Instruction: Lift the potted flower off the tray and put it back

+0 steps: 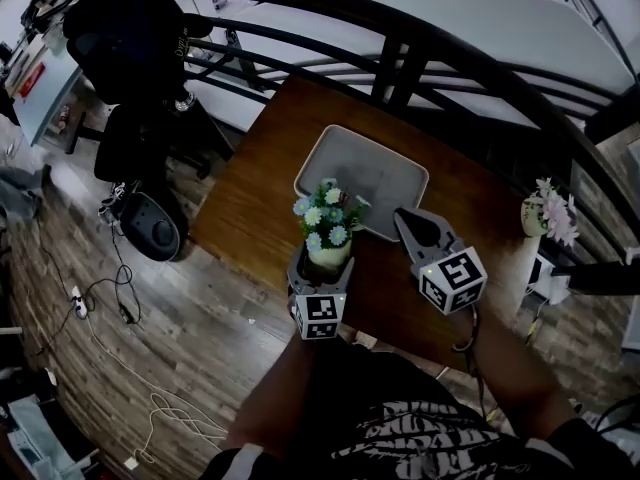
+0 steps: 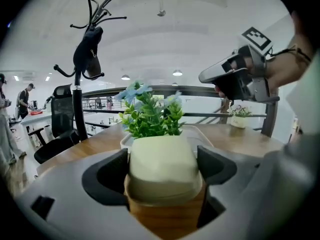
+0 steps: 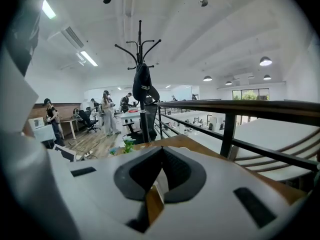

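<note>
Potted flower [image 1: 328,233]: cream pot w/ green leaves and pale blue and white blooms, pinched in the left tongs [image 1: 325,260]. In the left gripper view the potted flower [image 2: 161,166] fills the gap btwn the two dark pads [image 2: 112,176]. Both press on the pot's sides, and the leaves rise straight up, so it's upright. Head view puts it just off the near-left edge of the tray [image 1: 372,168], over the brown wood of the tabletop [image 1: 250,198]. Can't tell whether the pot's base touches the wood or hangs above it. The tray is grey, rounded-rect., lying mid-tabletop. In the left gripper view its rim [image 2: 202,130] shows right behind the plant.

Right tongs [image 1: 405,218] are pressed together w/ nothing btwn them. In the right gripper view the right tongs [image 3: 161,159] meet at the tips in a point. In the head view the tips sit at the tray's near-right edge, just right of the flower and apart from it. In the left gripper view they show at upper right, off the tabletop.

A second small flower pot [image 1: 545,213] stands at the tabletop's far right, well apart. A black railing [image 1: 430,53] curves behind the tabletop. A coat stand [image 3: 142,84] w/ a dark item on it stands beyond, w/ people in the office bkgd.
</note>
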`<action>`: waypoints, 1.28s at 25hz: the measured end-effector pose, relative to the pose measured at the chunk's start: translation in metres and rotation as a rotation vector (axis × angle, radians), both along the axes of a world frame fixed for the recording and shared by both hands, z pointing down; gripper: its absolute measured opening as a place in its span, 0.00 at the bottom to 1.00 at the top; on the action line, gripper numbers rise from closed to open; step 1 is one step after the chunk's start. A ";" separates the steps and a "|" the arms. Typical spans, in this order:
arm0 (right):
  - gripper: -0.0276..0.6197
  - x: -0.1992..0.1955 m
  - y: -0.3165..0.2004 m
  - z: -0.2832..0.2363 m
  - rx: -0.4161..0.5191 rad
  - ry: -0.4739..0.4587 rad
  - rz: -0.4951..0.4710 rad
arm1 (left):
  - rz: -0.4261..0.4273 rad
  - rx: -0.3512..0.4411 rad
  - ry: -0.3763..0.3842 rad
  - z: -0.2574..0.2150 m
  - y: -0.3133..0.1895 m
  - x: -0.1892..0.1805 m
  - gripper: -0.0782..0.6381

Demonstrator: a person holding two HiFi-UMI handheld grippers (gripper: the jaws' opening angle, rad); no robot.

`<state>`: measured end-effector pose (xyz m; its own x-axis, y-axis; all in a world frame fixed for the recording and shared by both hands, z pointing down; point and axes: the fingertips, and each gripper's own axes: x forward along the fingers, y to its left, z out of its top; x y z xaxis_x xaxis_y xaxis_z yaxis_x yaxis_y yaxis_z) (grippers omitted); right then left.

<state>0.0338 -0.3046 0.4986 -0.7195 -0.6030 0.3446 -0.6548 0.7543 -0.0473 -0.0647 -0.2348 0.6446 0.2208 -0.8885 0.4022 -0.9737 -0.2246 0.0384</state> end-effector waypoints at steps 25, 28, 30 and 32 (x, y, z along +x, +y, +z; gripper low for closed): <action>0.04 -0.014 0.041 -0.001 -0.008 0.002 -0.059 | -0.040 -0.113 -0.087 0.057 0.031 -0.022 0.72; 0.04 -0.008 0.047 -0.001 -0.011 -0.002 -0.059 | -0.048 -0.119 -0.067 0.056 0.043 -0.021 0.72; 0.04 -0.006 0.050 -0.001 -0.011 -0.007 -0.058 | -0.051 -0.120 -0.063 0.054 0.054 -0.022 0.72; 0.04 -0.003 0.052 -0.001 -0.011 -0.013 -0.056 | -0.072 -0.124 -0.054 0.052 0.068 -0.028 0.72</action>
<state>0.0309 -0.2522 0.4973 -0.7562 -0.5583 0.3412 -0.6111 0.7890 -0.0636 -0.0927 -0.1672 0.6970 0.1336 -0.8439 0.5196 -0.9885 -0.1511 0.0088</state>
